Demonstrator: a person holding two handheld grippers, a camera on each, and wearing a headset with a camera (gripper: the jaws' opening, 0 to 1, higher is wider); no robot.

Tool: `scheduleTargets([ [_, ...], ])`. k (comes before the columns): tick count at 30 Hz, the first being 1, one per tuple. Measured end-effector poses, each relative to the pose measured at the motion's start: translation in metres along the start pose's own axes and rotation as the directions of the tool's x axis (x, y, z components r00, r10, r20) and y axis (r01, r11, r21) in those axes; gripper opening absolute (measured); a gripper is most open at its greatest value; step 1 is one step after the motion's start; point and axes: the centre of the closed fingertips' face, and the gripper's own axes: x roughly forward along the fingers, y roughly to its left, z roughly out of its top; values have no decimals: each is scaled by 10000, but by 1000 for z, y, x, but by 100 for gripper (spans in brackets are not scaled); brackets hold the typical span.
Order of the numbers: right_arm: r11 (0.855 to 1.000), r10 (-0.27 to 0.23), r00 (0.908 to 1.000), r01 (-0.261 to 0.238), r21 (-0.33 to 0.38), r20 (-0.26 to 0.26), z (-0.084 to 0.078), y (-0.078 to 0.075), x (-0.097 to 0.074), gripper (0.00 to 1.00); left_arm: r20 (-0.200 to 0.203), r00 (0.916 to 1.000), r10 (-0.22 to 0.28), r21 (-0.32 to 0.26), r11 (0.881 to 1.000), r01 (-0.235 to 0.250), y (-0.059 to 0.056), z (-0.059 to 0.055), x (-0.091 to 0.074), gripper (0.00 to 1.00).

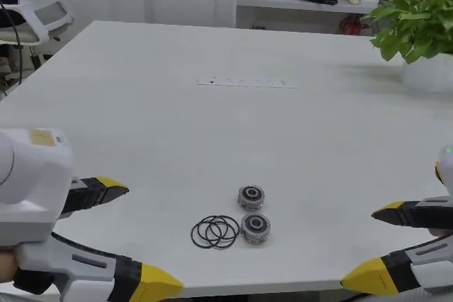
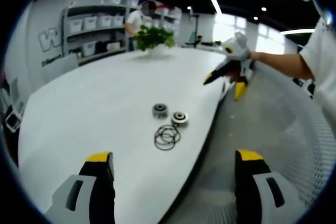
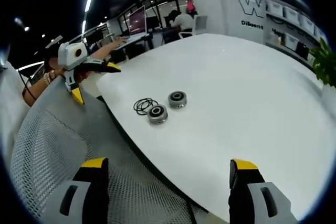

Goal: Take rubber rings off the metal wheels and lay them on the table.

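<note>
We begin with the left hand-held gripper [image 1: 152,238]. Its two yellow-tipped jaws stand wide apart and there is nothing between them. The right hand-held gripper [image 1: 359,247] is in the same condition: jaws spread, holding nothing. Both hover at the near edge of the tabletop [image 1: 212,125], one on each side of the work and turned inward towards it. In each gripper view the opposite gripper appears across the corner of the tabletop. We judge this to be a ready posture: the jaws are kept open so that either one can go in for a wheel or a ring.

The task's things lie between the two grippers, close to the near edge and apart from both. The rubber rings [image 1: 215,232] are several thin black loops that overlap in a small flat pile on the tabletop. This pile is on the side of the left hand-held gripper. Just beside it, perhaps touching, is the near wheel [image 1: 255,227], and the far wheel [image 1: 251,196] sits right behind that one, a little deeper on the tabletop. Both metal wheels lie flat, and both are closer to the right hand-held gripper than the rings are.

From the pile we judge that some rings are already off. We cannot tell from these pictures whether a ring remains in the groove of either wheel, because the wheels are too small to read.

A potted plant [image 1: 417,19] stands at the far right, well apart from the work.
</note>
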Motion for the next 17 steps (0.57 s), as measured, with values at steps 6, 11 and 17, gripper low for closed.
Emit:
scheduleTargets([
  [6, 9964, -99, 9994, 70, 844, 343, 2, -3, -2, 88, 1175, 9931, -40, -6, 10000, 41, -2, 22, -4, 97],
  [11, 9903, -340, 9915, 165, 1377, 1259, 15, -7, -10, 74, 4991, 8664, -117, -942, 9932, 677, -8, 98, -38, 81],
  [17, 9662, -838, 9437, -17, 2579, 3202, 40, -15, -26, 54, 7583, 6471, -787, 273, 9956, 891, -23, 156, -94, 13],
])
